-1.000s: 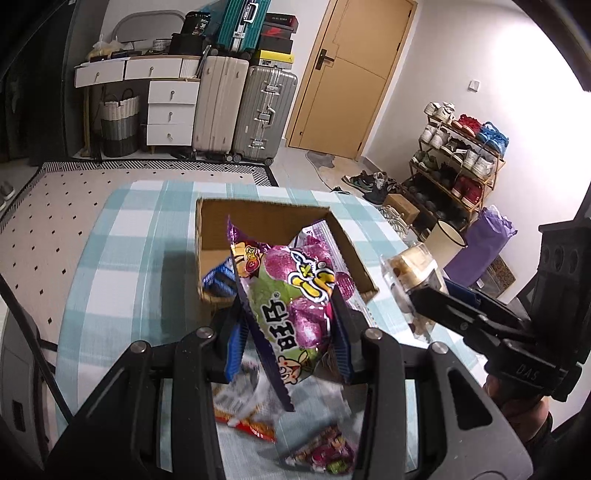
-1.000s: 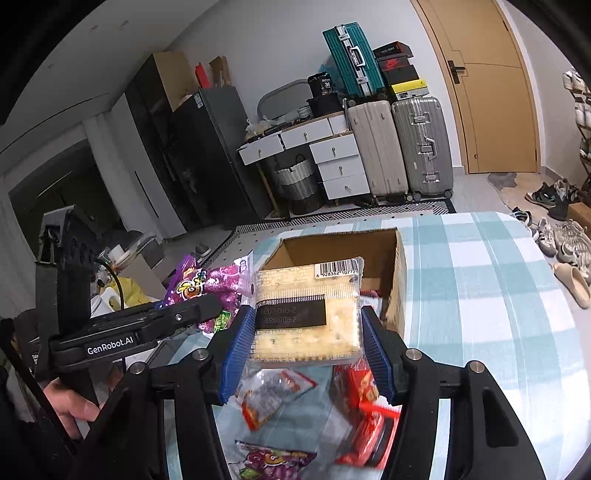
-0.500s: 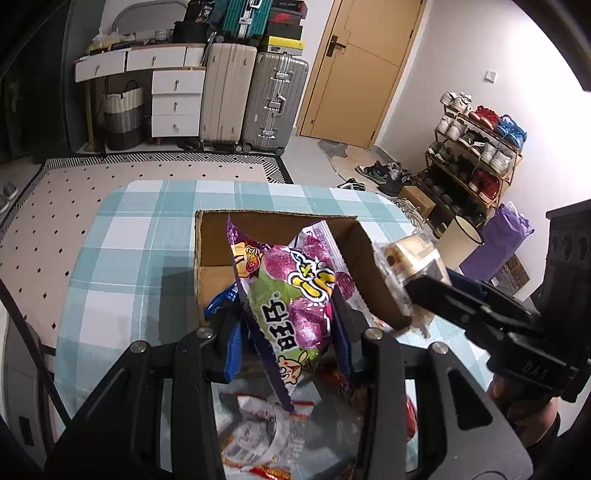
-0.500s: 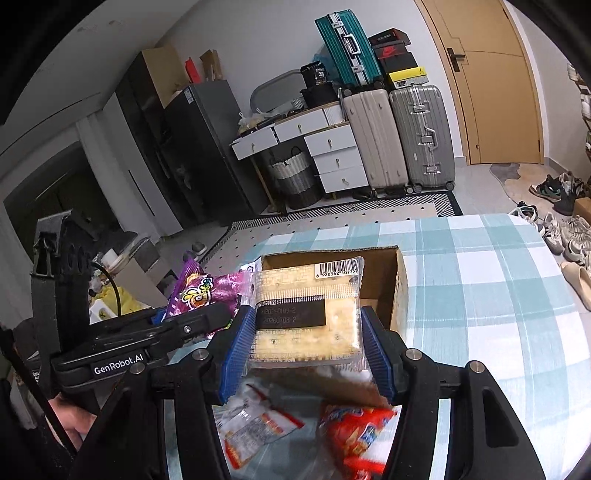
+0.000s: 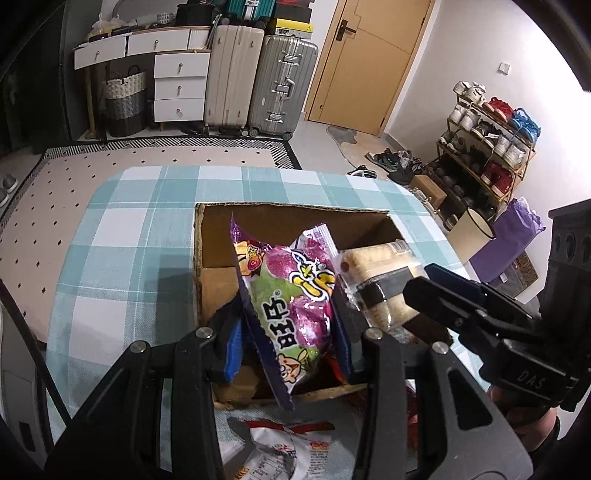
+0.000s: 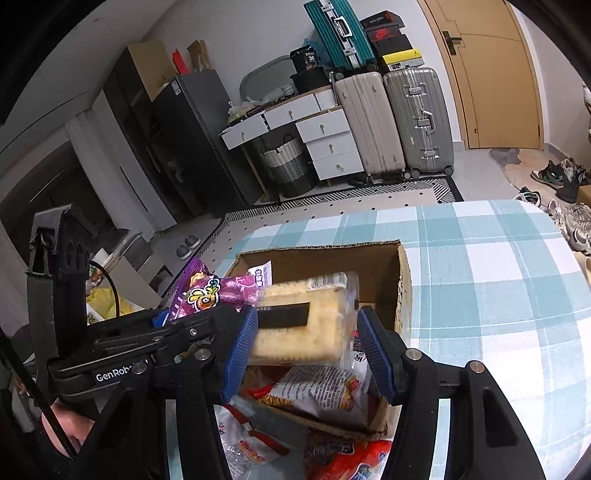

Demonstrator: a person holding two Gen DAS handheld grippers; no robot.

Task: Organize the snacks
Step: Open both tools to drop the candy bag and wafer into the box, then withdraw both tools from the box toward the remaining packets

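Left tool (image 5: 288, 339) gripping purple bag (image 5: 291, 295), right tool (image 6: 306, 347) gripping crackers (image 6: 303, 321): lower both into box (image 5: 295, 218), then release.

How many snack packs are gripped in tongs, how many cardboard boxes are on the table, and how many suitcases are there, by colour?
Snack packs in tongs: 2 (purple candy bag in the left tongs, cracker pack in the right tongs)
Cardboard box: 1
Beige suitcase: 1
Silver suitcase: 1
Teal suitcase: 1
Total: 6
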